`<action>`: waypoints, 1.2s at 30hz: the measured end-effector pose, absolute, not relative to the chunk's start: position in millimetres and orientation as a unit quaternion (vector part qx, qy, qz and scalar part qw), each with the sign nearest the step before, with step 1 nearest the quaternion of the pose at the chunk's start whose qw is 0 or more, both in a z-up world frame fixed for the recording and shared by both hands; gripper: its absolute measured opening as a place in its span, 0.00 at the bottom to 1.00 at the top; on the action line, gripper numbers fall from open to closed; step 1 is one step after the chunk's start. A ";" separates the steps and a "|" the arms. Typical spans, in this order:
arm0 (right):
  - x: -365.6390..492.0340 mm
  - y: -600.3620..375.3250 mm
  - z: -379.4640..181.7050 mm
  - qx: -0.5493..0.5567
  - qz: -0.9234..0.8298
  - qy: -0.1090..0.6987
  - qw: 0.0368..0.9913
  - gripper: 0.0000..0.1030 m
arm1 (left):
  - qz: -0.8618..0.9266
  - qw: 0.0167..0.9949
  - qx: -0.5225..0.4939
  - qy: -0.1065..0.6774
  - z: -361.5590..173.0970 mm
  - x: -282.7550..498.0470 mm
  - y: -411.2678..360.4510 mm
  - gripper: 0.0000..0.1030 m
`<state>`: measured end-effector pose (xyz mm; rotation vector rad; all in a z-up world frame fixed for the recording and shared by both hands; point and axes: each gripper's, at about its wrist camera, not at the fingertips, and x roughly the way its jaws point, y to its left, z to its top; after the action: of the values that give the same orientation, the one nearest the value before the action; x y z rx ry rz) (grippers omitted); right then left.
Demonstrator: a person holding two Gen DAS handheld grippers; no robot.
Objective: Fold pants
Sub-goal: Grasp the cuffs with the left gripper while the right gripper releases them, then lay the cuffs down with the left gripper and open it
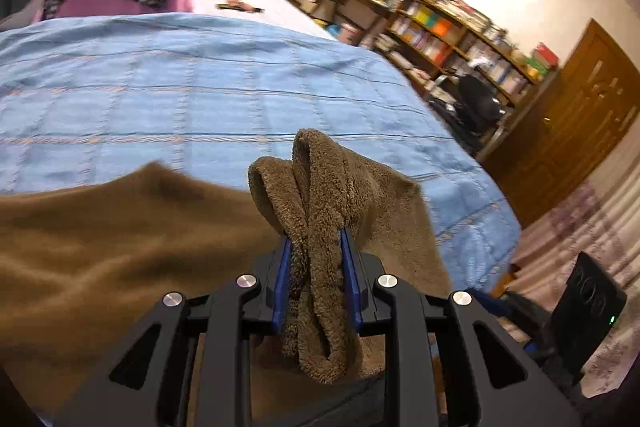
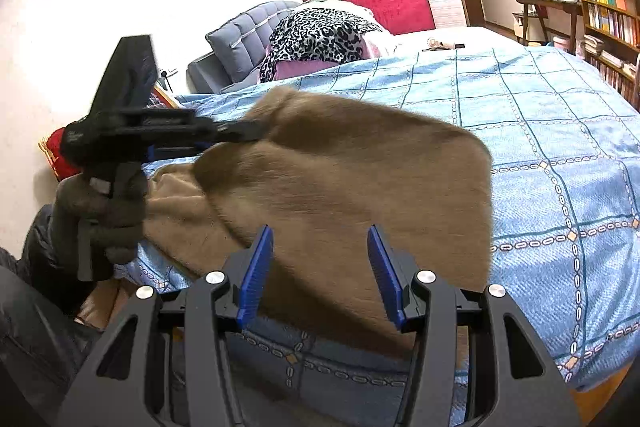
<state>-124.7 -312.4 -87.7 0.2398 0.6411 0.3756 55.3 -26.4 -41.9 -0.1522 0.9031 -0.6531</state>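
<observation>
Showing no readable brand, label or writing anywhere. Clamping a bunched fold of the brown fleece pants (image 1: 316, 227) between the blue pads of the left gripper (image 1: 316, 247), with the rest of the cloth spreading toward 9 o'clock over the blue checked bedspread (image 1: 200, 87); seen from the right wrist, gripping its handle in a dark-gloved hand (image 2: 104, 211) at 9 o'clock, fingers pointing toward 3 o'clock. Hovering with the right gripper (image 2: 320, 259) spread wide and holding nothing, the pants (image 2: 360, 187) hanging just beyond its tips above the bedspread (image 2: 560, 147).

fuzzy fleece pants (image 1: 320, 211), woven cloth bedspread (image 1: 180, 87)
</observation>
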 end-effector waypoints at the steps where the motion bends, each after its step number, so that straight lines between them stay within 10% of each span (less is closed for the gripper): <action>1: -122.6 -311.7 -89.5 0.118 0.181 0.317 0.924 0.50 | -0.297 0.848 -0.071 0.433 -46.2 55.6 -14.0 0.22; 9: -103.5 -291.8 -114.8 0.130 0.156 0.348 0.915 0.50 | -0.247 0.824 -0.106 0.499 -104.7 70.0 33.4 0.25; 15: -84.7 -289.2 -150.7 0.117 0.134 0.398 0.900 0.49 | -0.211 0.843 -0.112 0.481 -104.8 71.5 51.3 0.51; 29: -71.3 -297.9 -115.4 0.136 0.122 0.359 0.915 0.49 | -0.238 0.885 -0.060 0.395 -61.3 54.4 14.8 0.53; 36: -68.1 -296.7 -125.9 0.148 0.121 0.369 0.910 0.49 | -0.199 0.873 -0.072 0.439 -95.3 65.9 24.3 0.75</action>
<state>-68.1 -296.7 -125.9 0.3043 0.7609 0.2486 65.9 24.3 -95.3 -0.1502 0.9171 -0.4163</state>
